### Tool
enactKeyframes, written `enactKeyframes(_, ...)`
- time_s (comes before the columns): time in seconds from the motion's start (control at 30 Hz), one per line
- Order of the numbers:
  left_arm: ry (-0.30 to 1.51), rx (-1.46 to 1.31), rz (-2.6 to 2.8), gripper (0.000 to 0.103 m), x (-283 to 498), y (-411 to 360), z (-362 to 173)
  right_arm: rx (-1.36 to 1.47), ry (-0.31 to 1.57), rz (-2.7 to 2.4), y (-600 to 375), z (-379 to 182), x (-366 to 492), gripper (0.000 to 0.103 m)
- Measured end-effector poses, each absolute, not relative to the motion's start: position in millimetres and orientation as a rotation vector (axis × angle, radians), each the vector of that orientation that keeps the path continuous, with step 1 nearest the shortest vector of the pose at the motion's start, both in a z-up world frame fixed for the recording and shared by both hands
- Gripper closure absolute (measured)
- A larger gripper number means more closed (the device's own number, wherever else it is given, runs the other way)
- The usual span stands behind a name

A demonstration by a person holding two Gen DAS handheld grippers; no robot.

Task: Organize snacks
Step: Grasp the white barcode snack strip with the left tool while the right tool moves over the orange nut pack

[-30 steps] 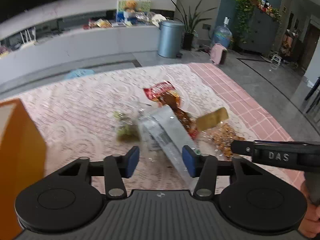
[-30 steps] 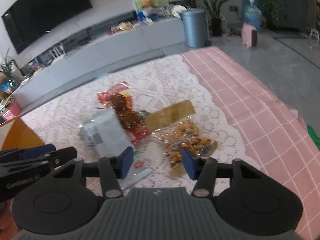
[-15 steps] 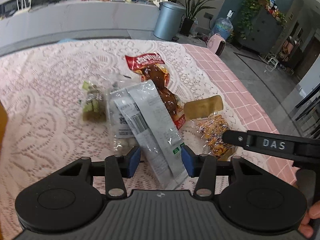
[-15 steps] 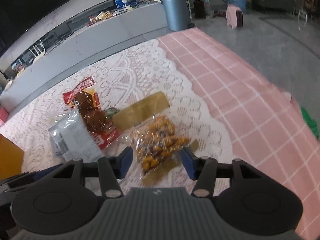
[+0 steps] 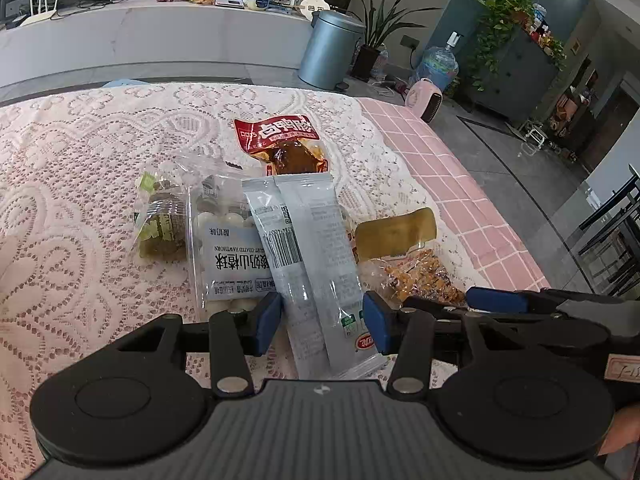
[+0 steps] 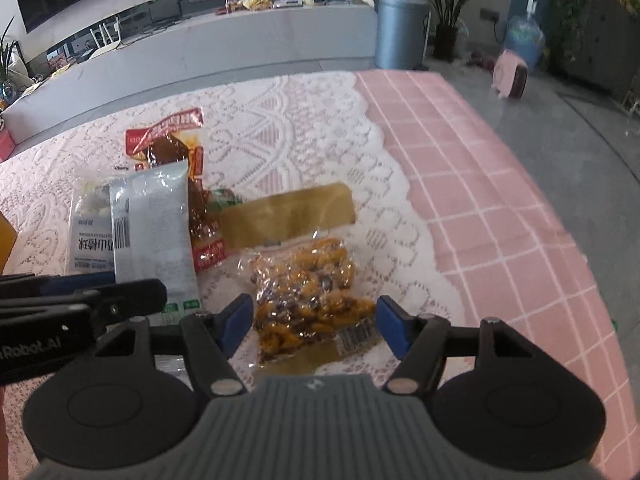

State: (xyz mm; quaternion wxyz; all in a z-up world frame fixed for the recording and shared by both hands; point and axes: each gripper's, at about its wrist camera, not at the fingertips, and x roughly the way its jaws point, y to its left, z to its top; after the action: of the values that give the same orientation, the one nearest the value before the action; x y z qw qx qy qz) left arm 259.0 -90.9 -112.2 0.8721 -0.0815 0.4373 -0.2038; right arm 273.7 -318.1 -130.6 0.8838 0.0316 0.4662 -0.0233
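Two grippers hang low over a heap of snack packets on the lace-covered counter (image 5: 80, 152), each with its fingers spread and holding nothing; the left gripper (image 5: 322, 322) straddles the near end of a long pale-grey packet (image 5: 308, 256), and the right gripper (image 6: 313, 324) straddles a clear bag of orange-brown snacks (image 6: 308, 296). Around them lie a red-topped pouch (image 5: 280, 136) partly under the grey packet, a clear bag of white balls (image 5: 226, 248) just beside it on the left, a small green packet (image 5: 160, 228) further left, and a flat olive-gold packet (image 6: 288, 216) touching the far edge of the orange bag.

Judged from this, the step in hand is a double pick; to do it well, each pair of fingers should drop until the pads flank the packet's body, not merely its sealed edge, which looks slippery and thin. The grey packet overlaps its neighbours, so lifting it straight up, not dragging, should keep the pile still; the orange bag is loose and lumpy, so a firm pinch across its middle seems safest. An orange box edge (image 6: 6, 240) shows at far left, perhaps the destination; I cannot tell.
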Motion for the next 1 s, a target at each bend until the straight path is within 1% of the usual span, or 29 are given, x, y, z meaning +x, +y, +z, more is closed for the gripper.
enactKeyframes(0.17,0.902,-0.157,-0.401,0.047,259,-90,-110,0.058,0.968,-0.027,-312,-134,272,0.035)
enactKeyframes(0.23,0.905,-0.144,-0.403,0.047,260,-92,-110,0.038,0.962,-0.013,-308,-133,271,0.045)
enactKeyframes(0.27,0.905,-0.138,-0.406,0.047,260,-93,-110,0.032,0.959,-0.006,-307,-133,270,0.048)
enactKeyframes(0.3,0.908,-0.135,-0.409,0.046,261,-94,-110,0.038,0.956,0.007,-306,-132,270,0.054)
enactKeyframes(0.33,0.909,-0.135,-0.410,0.046,262,-96,-111,0.050,0.955,0.018,-307,-131,269,0.058)
enactKeyframes(0.47,0.916,-0.153,-0.418,0.046,268,-99,-114,0.109,0.951,0.033,-314,-131,267,0.063)
enactKeyframes(0.5,0.919,-0.163,-0.419,0.044,270,-100,-114,0.124,0.950,0.035,-316,-131,267,0.064)
enactKeyframes(0.53,0.926,-0.171,-0.424,0.040,272,-102,-115,0.137,0.950,0.037,-317,-131,266,0.065)
enactKeyframes(0.57,0.927,-0.170,-0.429,0.039,273,-104,-115,0.150,0.952,0.043,-318,-131,267,0.067)
enactKeyframes(0.6,0.925,-0.156,-0.433,0.039,274,-108,-115,0.160,0.956,0.052,-318,-132,267,0.071)
enactKeyframes(0.63,0.920,-0.135,-0.435,0.041,273,-113,-116,0.167,0.960,0.064,-318,-133,268,0.071)
enactKeyframes(0.67,0.913,-0.120,-0.435,0.046,273,-116,-116,0.155,0.959,0.065,-316,-133,268,0.071)
enactKeyframes(0.7,0.912,-0.118,-0.439,0.055,272,-118,-115,0.143,0.958,0.066,-314,-133,268,0.071)
enactKeyframes(0.73,0.919,-0.126,-0.443,0.067,273,-118,-116,0.134,0.958,0.067,-313,-133,268,0.071)
enactKeyframes(0.77,0.923,-0.140,-0.448,0.072,273,-117,-116,0.132,0.957,0.068,-313,-133,268,0.071)
enactKeyframes(0.8,0.923,-0.159,-0.460,0.074,271,-115,-116,0.138,0.957,0.069,-313,-134,268,0.071)
enactKeyframes(1.0,0.904,-0.166,-0.501,0.074,265,-111,-109,0.164,0.955,0.070,-317,-133,266,0.071)
